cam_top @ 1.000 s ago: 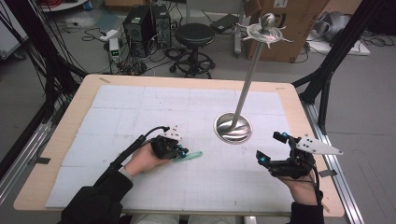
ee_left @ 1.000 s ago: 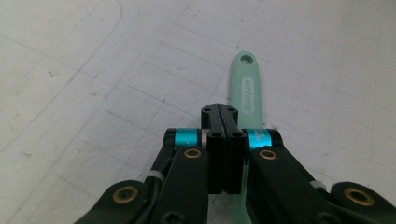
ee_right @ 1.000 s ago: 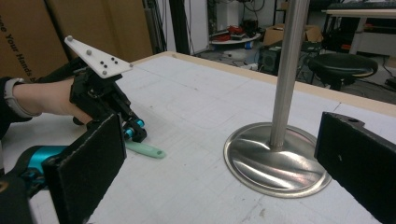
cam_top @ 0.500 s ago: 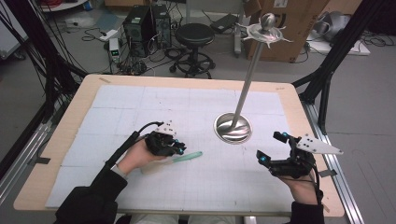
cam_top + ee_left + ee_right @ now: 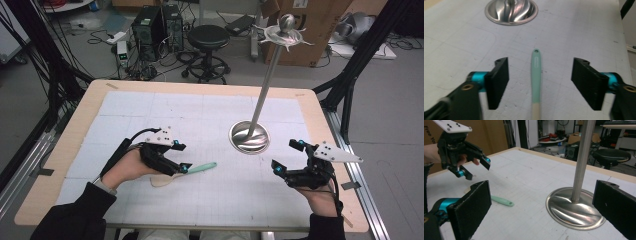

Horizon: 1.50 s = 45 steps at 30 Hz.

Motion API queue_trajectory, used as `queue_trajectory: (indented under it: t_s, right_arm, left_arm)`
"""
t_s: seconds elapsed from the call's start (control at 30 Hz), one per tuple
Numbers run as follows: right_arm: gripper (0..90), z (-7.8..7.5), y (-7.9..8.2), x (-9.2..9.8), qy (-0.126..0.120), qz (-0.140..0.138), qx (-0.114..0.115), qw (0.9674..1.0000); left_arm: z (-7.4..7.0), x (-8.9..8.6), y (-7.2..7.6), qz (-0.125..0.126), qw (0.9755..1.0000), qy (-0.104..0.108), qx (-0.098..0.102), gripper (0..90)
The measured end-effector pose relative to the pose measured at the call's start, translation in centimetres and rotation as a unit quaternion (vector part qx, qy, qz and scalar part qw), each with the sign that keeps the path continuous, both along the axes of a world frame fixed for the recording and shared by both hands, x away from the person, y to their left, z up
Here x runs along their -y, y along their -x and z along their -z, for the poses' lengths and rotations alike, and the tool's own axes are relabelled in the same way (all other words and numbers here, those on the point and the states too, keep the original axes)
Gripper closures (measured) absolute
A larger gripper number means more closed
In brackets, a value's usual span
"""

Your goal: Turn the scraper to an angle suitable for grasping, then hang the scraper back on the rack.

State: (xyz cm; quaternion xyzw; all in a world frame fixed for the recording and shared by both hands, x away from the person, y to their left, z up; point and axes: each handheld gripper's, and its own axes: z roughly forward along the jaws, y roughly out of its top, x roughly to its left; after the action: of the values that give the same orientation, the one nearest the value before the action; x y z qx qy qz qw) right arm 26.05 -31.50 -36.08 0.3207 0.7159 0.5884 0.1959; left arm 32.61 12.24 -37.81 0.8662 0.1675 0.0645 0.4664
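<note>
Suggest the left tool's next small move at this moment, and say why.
Probably lower the left tool and close it on the spatula. Its jaws stand open on either side of the mint handle, which lies flat on the table mat untouched. The right tool is open, apart, near the metal stand.

Each hand-held gripper, left (image 5: 182, 157) and right (image 5: 287, 156), is black with turquoise collars behind flat, ribbed black jaw pads and brass-coloured screws. A grey three-cornered plate with dark screw holes tops each. Black cables trail back. The sleeves (image 5: 70, 217) are dark.
</note>
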Motion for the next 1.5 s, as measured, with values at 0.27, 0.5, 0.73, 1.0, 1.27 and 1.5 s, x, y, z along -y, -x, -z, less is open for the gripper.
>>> queue_trajectory:
  t_s: [0.27,0.5,0.73,1.0,1.27,1.5]
  right_arm:
    - [1.1,0.0,-0.4,-0.3,-0.001,-0.005,0.000,1.0000]
    - [1.1,-0.1,-0.6,-0.7,0.000,-0.010,-0.001,0.9999]
    - [1.1,0.0,-0.6,-0.5,-0.001,-0.012,-0.003,0.9999]
    - [1.1,0.0,-0.4,-0.4,0.000,-0.011,-0.004,0.9999]
    - [1.1,0.0,-0.2,-0.1,-0.001,-0.009,-0.001,1.0000]
    - [1.1,0.0,-0.3,-0.3,0.000,-0.012,-0.004,0.9999]
  left_arm:
    - [-0.7,-1.8,0.2,0.003,1.0000,0.004,0.005,17.5]
    - [-0.1,-2.1,0.0,0.022,0.9995,-0.024,-0.004,19.4]
    - [0.9,-1.4,-0.7,0.044,0.9971,-0.060,-0.013,23.2]
    - [1.1,-0.1,-2.0,0.062,0.9904,-0.118,-0.038,27.0]
    - [2.8,1.2,-2.0,0.072,0.9788,-0.185,-0.049,30.0]
    - [3.6,2.1,-1.9,0.086,0.9716,-0.214,-0.054,43.7]
